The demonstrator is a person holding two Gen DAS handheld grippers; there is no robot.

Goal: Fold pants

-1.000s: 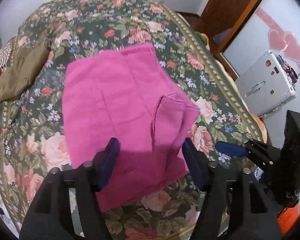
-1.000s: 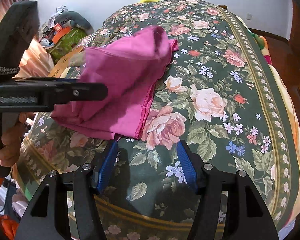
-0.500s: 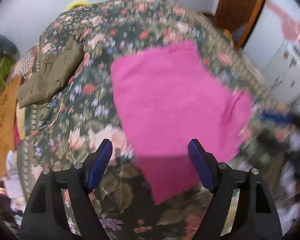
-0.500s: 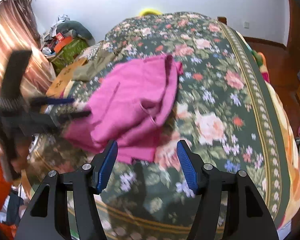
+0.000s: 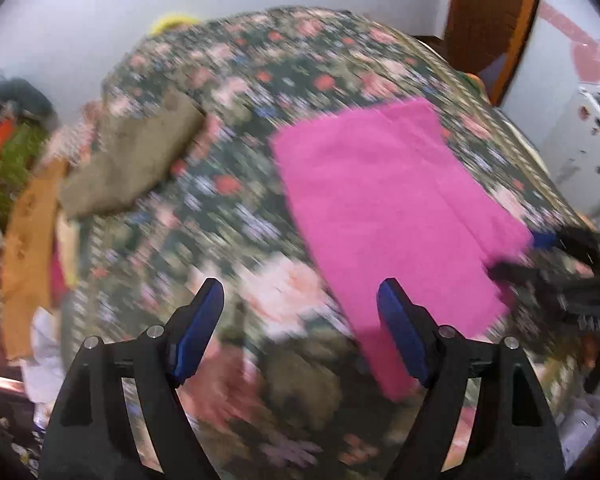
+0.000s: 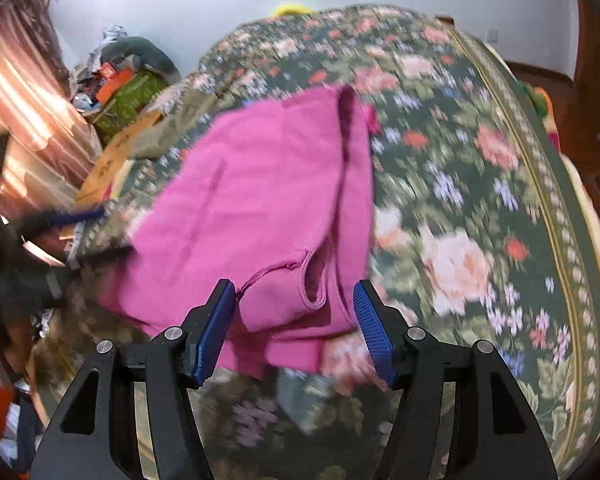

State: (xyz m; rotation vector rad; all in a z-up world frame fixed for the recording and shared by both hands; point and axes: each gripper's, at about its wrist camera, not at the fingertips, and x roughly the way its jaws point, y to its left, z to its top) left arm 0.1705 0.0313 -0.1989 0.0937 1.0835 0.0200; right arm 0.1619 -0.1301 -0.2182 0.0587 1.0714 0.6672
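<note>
Pink pants are being displayed on a floral bed, both the left gripper and right gripper being held spread, tilted downward.

No legible text or labels anywhere.

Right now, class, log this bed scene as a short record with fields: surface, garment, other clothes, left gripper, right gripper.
surface: bed with floral cover
garment: pink pants, lying partly folded on the cover
other clothes: olive garment beside the pants, further along the bed
left gripper: open, nothing between its pads, over bare cover beside the pants
right gripper: open, near edge of the pants seen between its pads, not gripped
</note>
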